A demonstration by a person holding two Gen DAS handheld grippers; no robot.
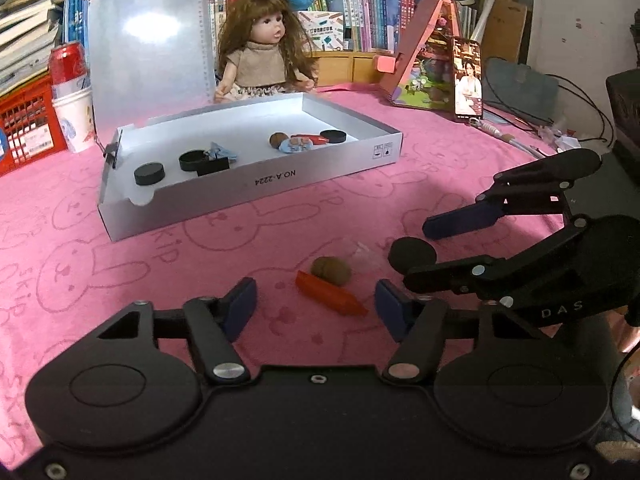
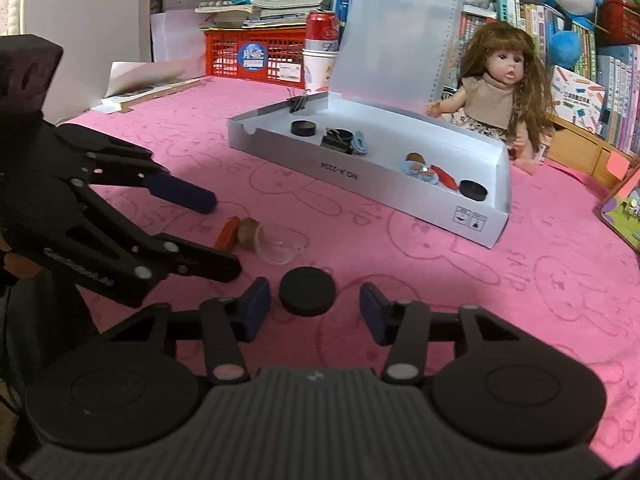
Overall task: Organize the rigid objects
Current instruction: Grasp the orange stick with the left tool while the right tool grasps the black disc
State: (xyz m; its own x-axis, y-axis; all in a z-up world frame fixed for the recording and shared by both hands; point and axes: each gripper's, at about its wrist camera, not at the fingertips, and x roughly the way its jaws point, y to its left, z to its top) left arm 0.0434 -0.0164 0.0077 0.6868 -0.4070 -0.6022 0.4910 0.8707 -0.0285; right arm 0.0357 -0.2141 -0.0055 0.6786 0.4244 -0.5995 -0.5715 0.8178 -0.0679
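Here both tools are lined up for a pick, each on its own thing. The left gripper (image 1: 316, 306) stands with its jaws apart around the orange carrot-shaped piece (image 1: 330, 298), which lies on the cloth with the brown nut (image 1: 331, 270) touching its far side; neither blue pad presses on the piece. The right gripper (image 2: 314, 310) has its jaws either side of the black puck (image 2: 307, 291), the left pad just beside the puck's rim and the right pad a little off it, so I judge nothing is gripped yet. A crumpled clear plastic scrap (image 2: 280, 250) lies between the nut and the puck. The step in hand looks like a double pickup from the cloth, to be followed by a carry to the white box (image 1: 320, 172), which sits further back with its lid raised and already holds other pucks, another nut, a second orange piece and some blue bits. The next move calls for each pair of jaws to close squarely: the left must catch the orange piece alone without dragging the nut, and the right must meet the puck's round edge evenly so it does not squirt out. The two tools are close together, so they need care not to knock each other. The surface is a pink towel (image 1: 120, 264) printed with rabbits, soft and likely grippy. Behind the box sits a doll (image 1: 266, 54), with a red can (image 1: 68, 60), a red crate (image 1: 24, 124), a phone (image 1: 468, 78) and crowded bookshelves around.
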